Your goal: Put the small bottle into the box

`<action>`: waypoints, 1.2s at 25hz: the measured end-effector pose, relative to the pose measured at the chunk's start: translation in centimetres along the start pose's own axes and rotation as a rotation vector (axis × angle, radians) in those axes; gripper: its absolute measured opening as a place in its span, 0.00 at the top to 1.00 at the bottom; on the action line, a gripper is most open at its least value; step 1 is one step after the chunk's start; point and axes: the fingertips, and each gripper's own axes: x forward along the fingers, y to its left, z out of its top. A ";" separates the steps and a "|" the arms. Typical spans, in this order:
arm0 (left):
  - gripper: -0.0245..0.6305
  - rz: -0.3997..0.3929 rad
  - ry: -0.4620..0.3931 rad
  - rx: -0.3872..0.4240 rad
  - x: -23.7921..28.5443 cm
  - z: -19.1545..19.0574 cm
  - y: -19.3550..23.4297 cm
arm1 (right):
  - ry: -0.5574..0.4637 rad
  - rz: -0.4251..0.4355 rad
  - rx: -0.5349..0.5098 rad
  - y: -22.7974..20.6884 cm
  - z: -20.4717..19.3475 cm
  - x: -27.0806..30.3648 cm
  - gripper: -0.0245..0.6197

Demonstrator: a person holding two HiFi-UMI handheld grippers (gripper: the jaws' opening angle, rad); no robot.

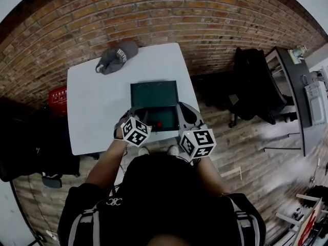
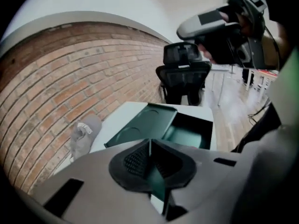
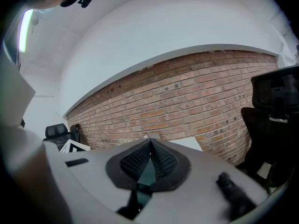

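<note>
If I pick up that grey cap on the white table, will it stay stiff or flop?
The grey cap lies with its crown slumped on the table, so it would probably sag when lifted. It looks like thin cloth, so it is likely light. Pushed, it would more likely slide or bunch than roll.

So the left forearm [image 1: 105, 163] and right forearm [image 1: 209, 172] both reach out ahead of the chest. The left gripper [image 2: 149, 142] tips downward, jaws pressed together with nothing between them. The right gripper [image 3: 150, 142] sits just beside it, closer to level, jaws also closed on nothing.
</note>
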 end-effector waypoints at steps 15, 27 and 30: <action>0.93 0.259 -0.400 -0.373 -9.8 6.4 7.4 | -0.077 0.048 -0.053 2.2 2.4 4.0 0.92; 0.94 0.346 -0.606 -0.474 -15.8 9.5 9.9 | -0.202 0.059 -0.117 3.2 5.5 4.6 0.92; 0.94 0.352 -0.590 -0.473 -15.6 8.9 9.8 | -0.179 0.069 -0.127 3.3 5.2 4.9 0.92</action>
